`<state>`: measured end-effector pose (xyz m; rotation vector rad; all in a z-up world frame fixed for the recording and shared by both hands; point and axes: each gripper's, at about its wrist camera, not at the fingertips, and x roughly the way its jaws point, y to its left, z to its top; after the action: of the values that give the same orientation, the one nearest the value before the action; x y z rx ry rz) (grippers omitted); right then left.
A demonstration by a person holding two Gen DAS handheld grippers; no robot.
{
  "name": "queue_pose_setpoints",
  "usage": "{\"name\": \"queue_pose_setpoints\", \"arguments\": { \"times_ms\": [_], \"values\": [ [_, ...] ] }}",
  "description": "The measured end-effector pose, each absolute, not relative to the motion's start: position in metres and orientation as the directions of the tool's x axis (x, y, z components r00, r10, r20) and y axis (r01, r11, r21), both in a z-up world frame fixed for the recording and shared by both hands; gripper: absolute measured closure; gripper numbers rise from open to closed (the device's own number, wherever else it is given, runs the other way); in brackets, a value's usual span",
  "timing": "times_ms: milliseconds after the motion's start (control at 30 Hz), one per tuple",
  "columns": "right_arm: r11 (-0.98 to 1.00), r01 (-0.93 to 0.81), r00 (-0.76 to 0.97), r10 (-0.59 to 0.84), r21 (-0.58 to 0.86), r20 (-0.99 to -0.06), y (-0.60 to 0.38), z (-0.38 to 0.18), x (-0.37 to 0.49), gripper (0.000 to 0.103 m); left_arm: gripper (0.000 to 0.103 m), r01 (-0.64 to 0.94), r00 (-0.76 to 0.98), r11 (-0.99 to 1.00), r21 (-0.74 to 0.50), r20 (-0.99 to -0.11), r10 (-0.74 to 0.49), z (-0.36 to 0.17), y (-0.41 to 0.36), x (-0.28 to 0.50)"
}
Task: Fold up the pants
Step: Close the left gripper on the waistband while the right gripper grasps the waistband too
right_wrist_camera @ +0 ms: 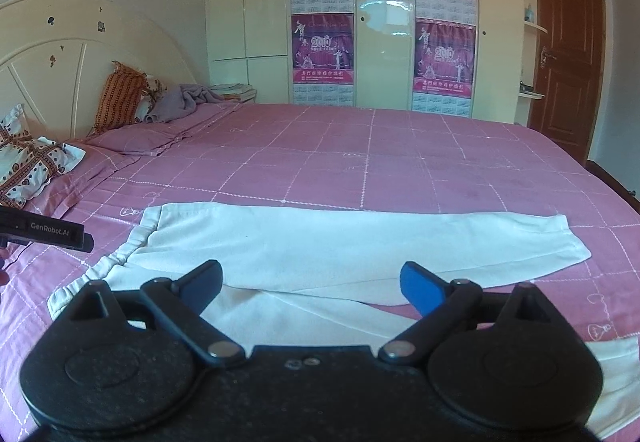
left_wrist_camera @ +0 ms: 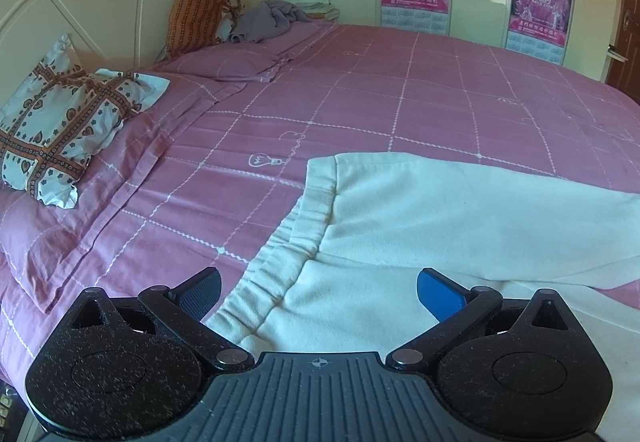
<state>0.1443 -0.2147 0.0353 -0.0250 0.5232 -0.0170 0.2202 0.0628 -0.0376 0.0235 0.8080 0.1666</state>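
White pants (right_wrist_camera: pixel 320 242) lie flat on the pink bed (right_wrist_camera: pixel 360 153), not folded yet. Left gripper (left_wrist_camera: pixel 319 292) and right gripper (right_wrist_camera: pixel 311 284) both hang spread wide, empty. Next up, probably grabbing waistband (left_wrist_camera: pixel 280 250) and leg.

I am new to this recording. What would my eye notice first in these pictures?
First, the white pants spread flat across the near part of the pink checked bedspread, waistband toward the pillows. Next, the open left gripper and right gripper above them, holding nothing. Behind, magenta calendar posters cover the wardrobe.
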Motion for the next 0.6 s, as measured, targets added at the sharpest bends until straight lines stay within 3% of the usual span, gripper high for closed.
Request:
{"name": "queue_pose_setpoints", "arguments": {
  "times_ms": [600],
  "values": [
    [0.988, -0.151, 0.798, 0.115, -0.012, -0.592, -0.208, -0.018, 0.29, 0.02, 0.0, -0.217, 0.564, 0.964, 0.154, -0.787, 0.252, -0.109, 0.109, 0.366]
  ]
}}
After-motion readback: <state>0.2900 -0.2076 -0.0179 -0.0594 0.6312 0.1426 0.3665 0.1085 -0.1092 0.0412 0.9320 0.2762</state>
